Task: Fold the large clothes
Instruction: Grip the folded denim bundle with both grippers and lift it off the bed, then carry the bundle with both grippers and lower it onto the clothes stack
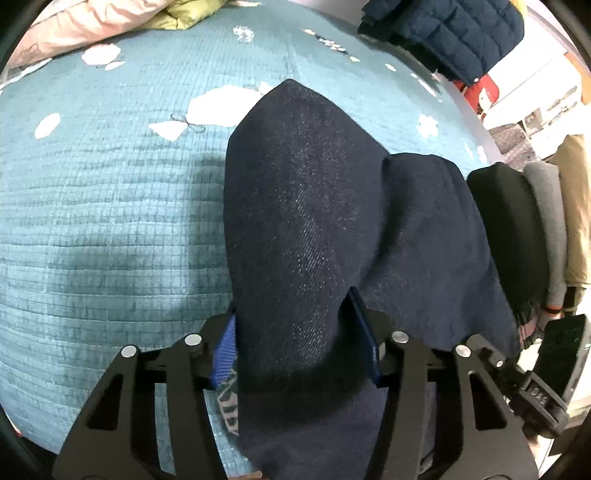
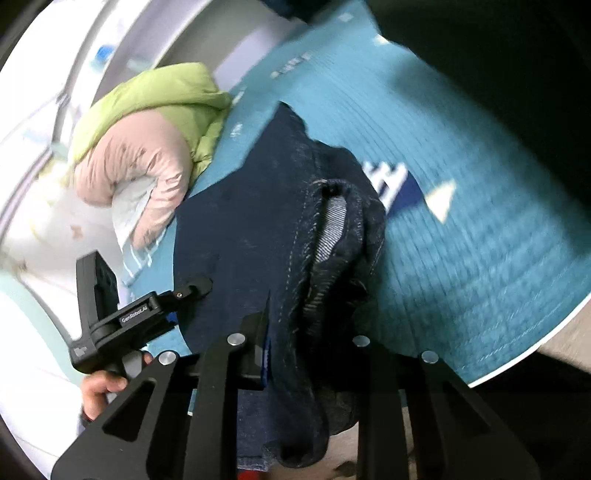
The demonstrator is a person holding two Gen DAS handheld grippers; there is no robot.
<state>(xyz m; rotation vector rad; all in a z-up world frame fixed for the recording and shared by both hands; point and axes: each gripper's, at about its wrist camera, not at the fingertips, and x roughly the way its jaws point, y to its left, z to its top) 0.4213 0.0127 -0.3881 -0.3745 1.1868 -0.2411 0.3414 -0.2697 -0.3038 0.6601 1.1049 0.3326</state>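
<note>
**Both grippers holding the dark jeans above the bed**

The dark denim jeans (image 1: pixel 295 221) hang bunched over the teal quilted bedspread (image 1: pixel 110 184), held at two places. The left gripper (image 1: pixel 295 339) has its blue pads pressed on a thick fold of denim; the cloth fills the gap and drapes forward over the fingers. The right gripper (image 2: pixel 303 332) pinches a bundle of seamed edge, jaws narrow, the lighter inner weave showing at a hem opening.

Step in hand, as I judge it: carrying a gathered end across to lay it down as a fold. To do it well, keep both pinches firm, hold the two ends level so the cloth does not twist, and lower onto the bare bedspread before letting go.

View differences: the left wrist view shows a navy quilted jacket (image 1: pixel 454 33) at the far edge and the person's grey sleeve (image 1: pixel 546 221) to the right. The right wrist view, motion-blurred, instead shows the green and pink padded garments (image 2: pixel 147 147) at the bedside, and a bare hand (image 2: pixel 99 387) gripping the other tool's handle.
</note>
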